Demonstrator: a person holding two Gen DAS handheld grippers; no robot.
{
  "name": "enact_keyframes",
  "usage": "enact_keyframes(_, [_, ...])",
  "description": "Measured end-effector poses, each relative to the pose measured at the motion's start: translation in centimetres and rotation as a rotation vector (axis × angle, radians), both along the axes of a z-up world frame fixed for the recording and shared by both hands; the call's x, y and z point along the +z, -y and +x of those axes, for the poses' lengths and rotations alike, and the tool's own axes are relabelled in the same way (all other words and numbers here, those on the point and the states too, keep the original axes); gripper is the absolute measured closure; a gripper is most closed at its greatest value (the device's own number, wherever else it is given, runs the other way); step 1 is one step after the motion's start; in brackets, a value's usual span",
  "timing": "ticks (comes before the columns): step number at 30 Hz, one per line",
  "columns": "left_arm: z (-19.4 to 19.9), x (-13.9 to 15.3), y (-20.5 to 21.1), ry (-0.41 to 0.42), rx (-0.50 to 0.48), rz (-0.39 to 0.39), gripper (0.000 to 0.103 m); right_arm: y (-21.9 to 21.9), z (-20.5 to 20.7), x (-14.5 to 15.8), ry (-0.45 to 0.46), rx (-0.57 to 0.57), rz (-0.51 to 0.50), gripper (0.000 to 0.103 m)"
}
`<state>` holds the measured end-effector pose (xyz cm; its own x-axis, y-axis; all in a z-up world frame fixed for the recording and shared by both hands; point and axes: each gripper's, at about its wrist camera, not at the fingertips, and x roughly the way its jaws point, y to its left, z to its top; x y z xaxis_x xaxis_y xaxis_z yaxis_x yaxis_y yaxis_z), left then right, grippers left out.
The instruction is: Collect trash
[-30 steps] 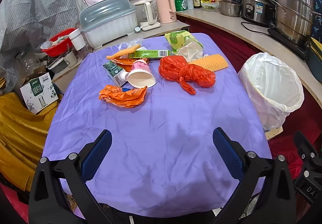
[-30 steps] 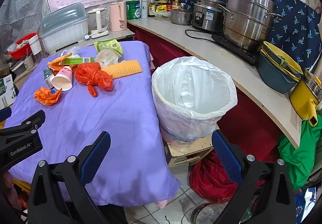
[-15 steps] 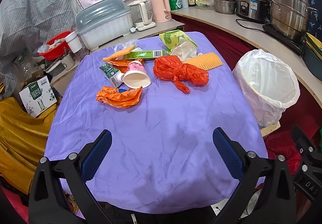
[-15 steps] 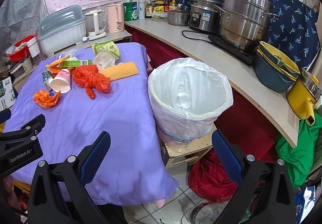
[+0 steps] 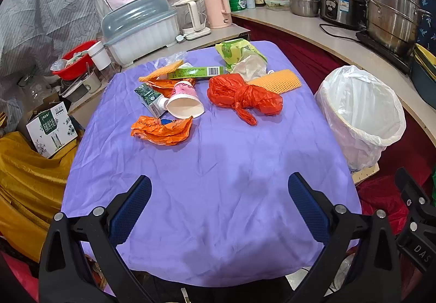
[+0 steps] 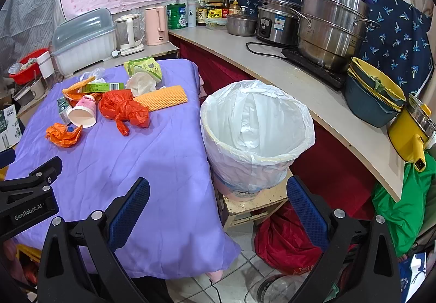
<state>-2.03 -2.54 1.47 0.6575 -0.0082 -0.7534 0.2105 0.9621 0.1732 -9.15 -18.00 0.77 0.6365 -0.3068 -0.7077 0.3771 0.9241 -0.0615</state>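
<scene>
Trash lies at the far end of the purple-clothed table [image 5: 218, 166]: a red plastic bag [image 5: 242, 97], an orange wrapper [image 5: 163, 130], a paper cup [image 5: 185, 104] on its side, a green box [image 5: 196, 72], orange foam netting [image 5: 278, 81], a green pouch [image 5: 234, 51] and a small carton [image 5: 150, 98]. A bin with a white liner [image 6: 256, 134] stands right of the table on a stool. My left gripper [image 5: 219, 205] is open and empty over the table's near edge. My right gripper [image 6: 218, 207] is open and empty, low before the bin.
A curved counter [image 6: 313, 85] at right carries steel pots [image 6: 329, 27], a rice cooker, bowls and bottles. A dish box [image 5: 141, 27] and kettles stand behind the table. A red bag [image 6: 283, 243] lies on the floor under the stool. A cardboard box [image 5: 51, 128] sits left.
Both grippers have drawn back and risen slightly; the trash and bin look a little farther off. Nothing was grasped, and both grippers stay open.
</scene>
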Motion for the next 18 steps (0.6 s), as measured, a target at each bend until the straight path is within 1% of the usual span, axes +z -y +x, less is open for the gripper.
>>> enact_keyframes(18, [-0.34,0.15,0.1,-0.019,-0.013,-0.005,0.007,0.1,0.0,0.27,-0.001,0.0,-0.001,0.007])
